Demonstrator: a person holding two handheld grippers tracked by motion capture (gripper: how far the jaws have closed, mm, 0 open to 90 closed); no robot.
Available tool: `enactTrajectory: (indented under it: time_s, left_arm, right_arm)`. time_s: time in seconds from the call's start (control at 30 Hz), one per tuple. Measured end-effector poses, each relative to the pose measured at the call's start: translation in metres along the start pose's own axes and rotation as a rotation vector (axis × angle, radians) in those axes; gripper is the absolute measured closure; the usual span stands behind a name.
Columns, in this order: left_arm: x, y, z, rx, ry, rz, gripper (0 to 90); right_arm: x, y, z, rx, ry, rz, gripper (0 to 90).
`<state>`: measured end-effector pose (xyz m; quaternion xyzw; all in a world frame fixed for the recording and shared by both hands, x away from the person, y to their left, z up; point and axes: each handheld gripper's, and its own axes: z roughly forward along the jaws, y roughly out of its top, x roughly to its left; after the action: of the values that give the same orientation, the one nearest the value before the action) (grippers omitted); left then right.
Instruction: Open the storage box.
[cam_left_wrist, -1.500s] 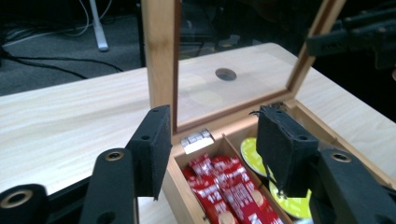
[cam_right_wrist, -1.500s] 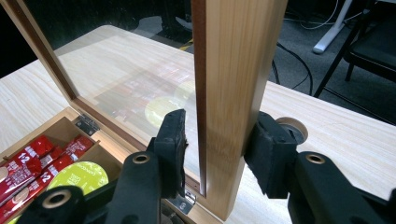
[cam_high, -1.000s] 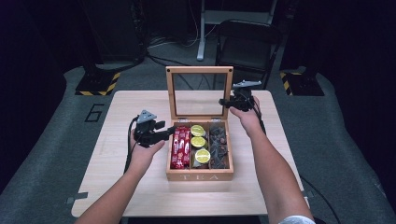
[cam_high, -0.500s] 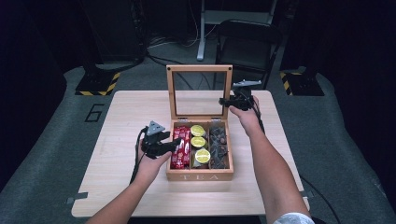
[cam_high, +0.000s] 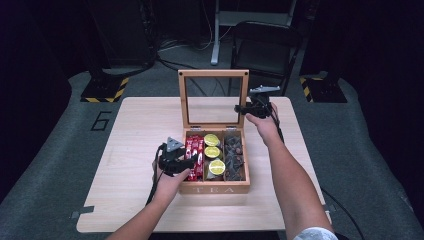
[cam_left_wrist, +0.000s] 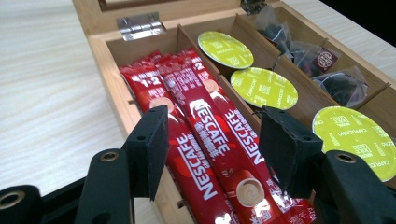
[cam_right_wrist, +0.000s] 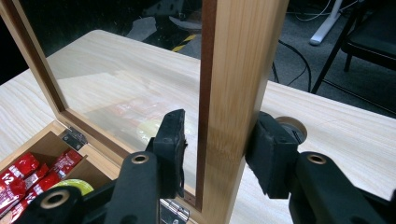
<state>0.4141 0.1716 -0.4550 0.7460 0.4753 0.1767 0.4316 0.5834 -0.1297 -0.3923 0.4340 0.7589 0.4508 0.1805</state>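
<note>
Open from above — tea box (cam_high: 215, 189) with lid (cam_high: 213, 74) upright at the back, blocking approach from behind. Left compartment packed with red coffee sticks (cam_left_wrist: 205, 140), hemmed by the outer wall and a divider (cam_left_wrist: 215, 79). Left of the box, bare table (cam_high: 135, 135) — free passage there and in front.

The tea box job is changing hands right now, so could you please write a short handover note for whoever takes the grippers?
Right gripper: shut on the upright lid frame, holding the tea box open.
Left gripper: open, jaws straddling the red coffee sticks in the left compartment, not pressing on them.
Green capsules fill the middle compartment, dark tea bags the right.
Done: lid up. Left: probably close on a stick and lift it.
</note>
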Motion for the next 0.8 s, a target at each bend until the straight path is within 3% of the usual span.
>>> enactTrajectory:
  time_s: [0.23,0.53,0.8]
  left_arm:
    - [-0.009,-0.004,0.011,0.016,0.004,0.009,43.8]
    - [-0.012,-0.004,0.015,0.042,0.04,0.027,59.0]
    - [-0.014,-0.003,0.015,0.07,0.067,0.047,64.9]
  right_arm:
    - [-0.001,0.0,0.0,-0.002,0.006,0.004,58.0]
    - [-0.002,-0.001,0.001,-0.009,0.011,0.008,58.0]
    - [-0.003,-0.001,0.002,-0.013,0.019,0.015,58.2]
